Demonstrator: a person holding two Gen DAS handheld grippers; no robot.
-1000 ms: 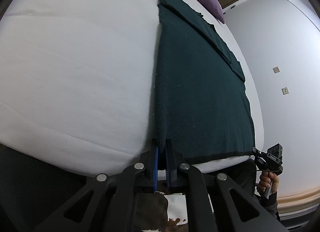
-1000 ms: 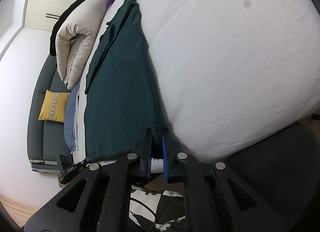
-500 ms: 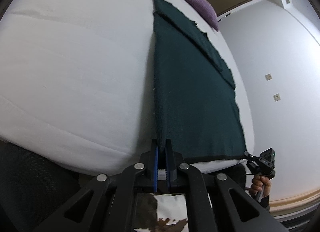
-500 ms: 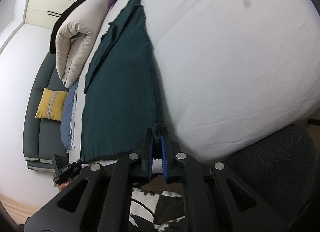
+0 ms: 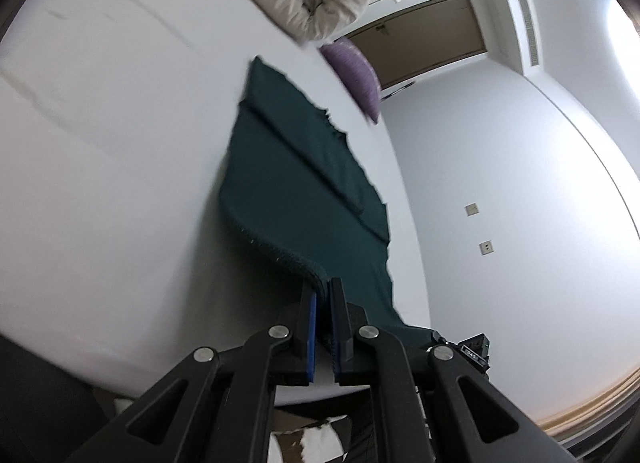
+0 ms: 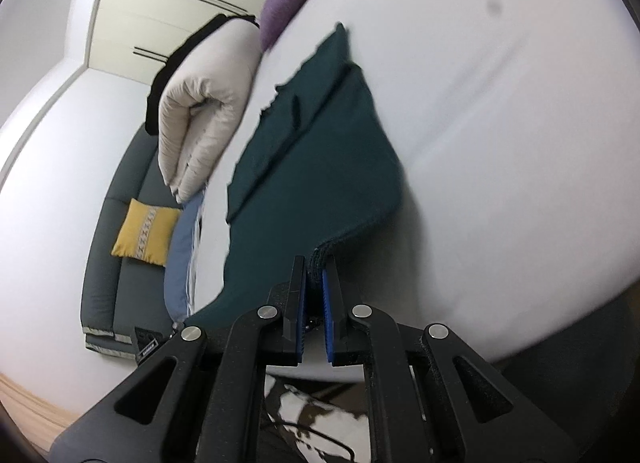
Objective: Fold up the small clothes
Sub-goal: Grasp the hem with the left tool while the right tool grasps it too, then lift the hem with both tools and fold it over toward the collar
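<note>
Both tools now hold the near hem of the dark green garment (image 5: 304,191) lifted off the white bed (image 5: 120,151); 0.5 s ago that hem lay flat at the bed's edge. The left tool (image 5: 323,303), low centre of its frame, is clamped nearly closed on one corner, and the right tool (image 6: 316,283) pinches the other the same way. The cloth curves up from the mattress, its far half resting flat toward the purple pillow (image 5: 356,75) and rolled beige duvet (image 6: 200,119).

Dark green garment (image 5: 304,183), near edge lifted
</note>
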